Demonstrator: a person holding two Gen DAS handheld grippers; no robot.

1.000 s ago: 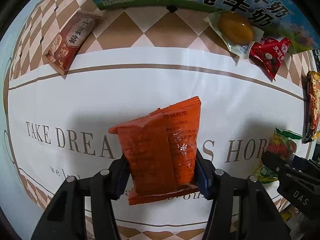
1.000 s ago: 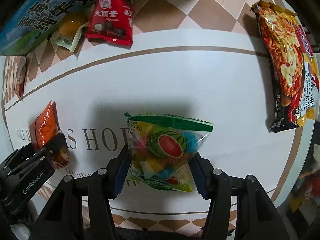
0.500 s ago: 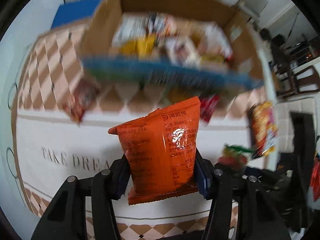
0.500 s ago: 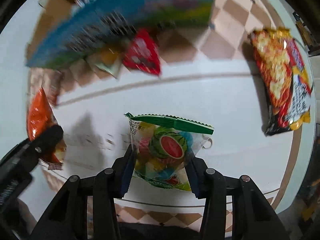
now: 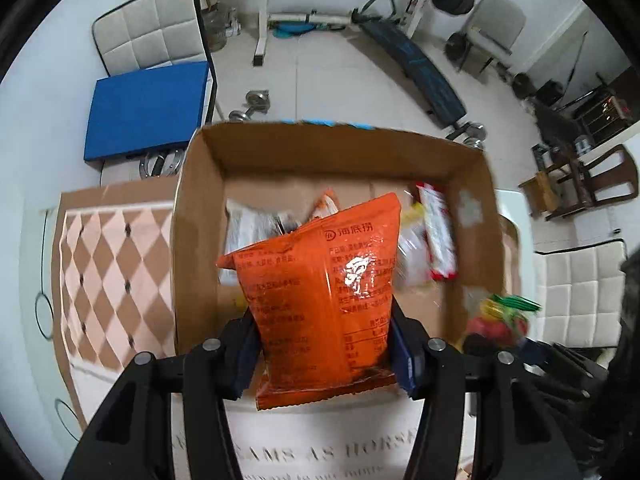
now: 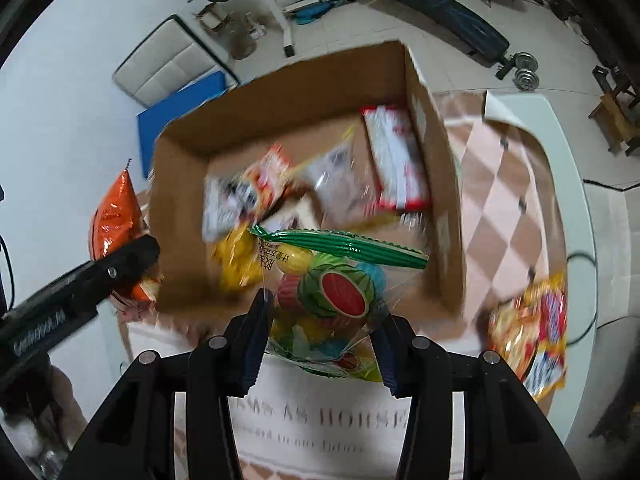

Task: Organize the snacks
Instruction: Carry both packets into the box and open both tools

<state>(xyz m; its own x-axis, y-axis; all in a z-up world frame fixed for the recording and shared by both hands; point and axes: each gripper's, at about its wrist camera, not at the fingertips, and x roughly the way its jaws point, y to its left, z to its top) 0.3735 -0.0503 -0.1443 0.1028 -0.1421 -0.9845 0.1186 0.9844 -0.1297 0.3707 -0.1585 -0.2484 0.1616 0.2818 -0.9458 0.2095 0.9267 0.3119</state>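
Observation:
My left gripper [image 5: 326, 352] is shut on an orange snack packet [image 5: 320, 296] and holds it up in front of the open cardboard box [image 5: 200, 216]. My right gripper [image 6: 320, 344] is shut on a clear bag of fruit candies with a watermelon print [image 6: 332, 292], held over the box's near wall [image 6: 188, 288]. Several snack packets lie inside the box [image 6: 396, 156]. In the right wrist view the orange packet [image 6: 114, 216] and the left gripper's finger show at the left. In the left wrist view the candy bag [image 5: 500, 316] shows at the right.
The box stands on a table with a checkered cloth [image 5: 108, 280]. A yellow-red noodle packet [image 6: 532, 332] lies on the table to the right of the box. Chairs [image 5: 152, 28], a blue pad [image 5: 148, 108] and a weight bench [image 5: 416, 64] stand on the floor beyond.
Both grippers have lifted their packets off the table and tilted up and forward, bringing the open box and its contents into view from above. Both stay shut on their packets.

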